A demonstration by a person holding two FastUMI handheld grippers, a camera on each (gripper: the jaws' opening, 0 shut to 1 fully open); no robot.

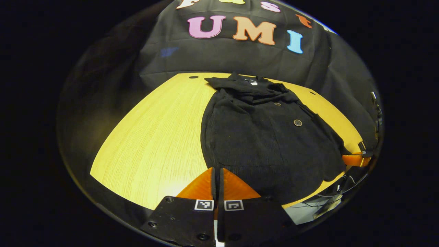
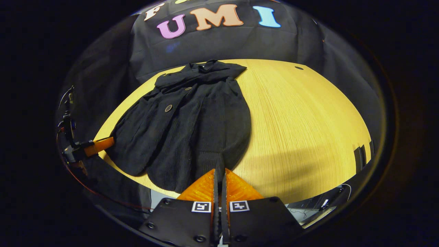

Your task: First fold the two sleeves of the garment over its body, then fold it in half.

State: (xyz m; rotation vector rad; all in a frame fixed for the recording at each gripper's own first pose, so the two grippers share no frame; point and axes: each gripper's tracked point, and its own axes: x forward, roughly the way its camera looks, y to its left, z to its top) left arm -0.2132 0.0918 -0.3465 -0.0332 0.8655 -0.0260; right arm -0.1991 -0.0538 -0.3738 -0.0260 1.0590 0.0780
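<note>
garment flat on table, both grippers closed.

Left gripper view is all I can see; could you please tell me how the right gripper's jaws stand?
Observer: The right gripper has its jaws closed, tips at the garment's near hem; whether cloth is pinched, I cannot tell.
Operator: Thanks. What lies right of the garment?
Observer: Bare wooden table, with two dark slots near its right edge.
Operator: And where does my left gripper sit from there?
Observer: The left gripper is beside the garment's left side, at the table's near edge.
</note>
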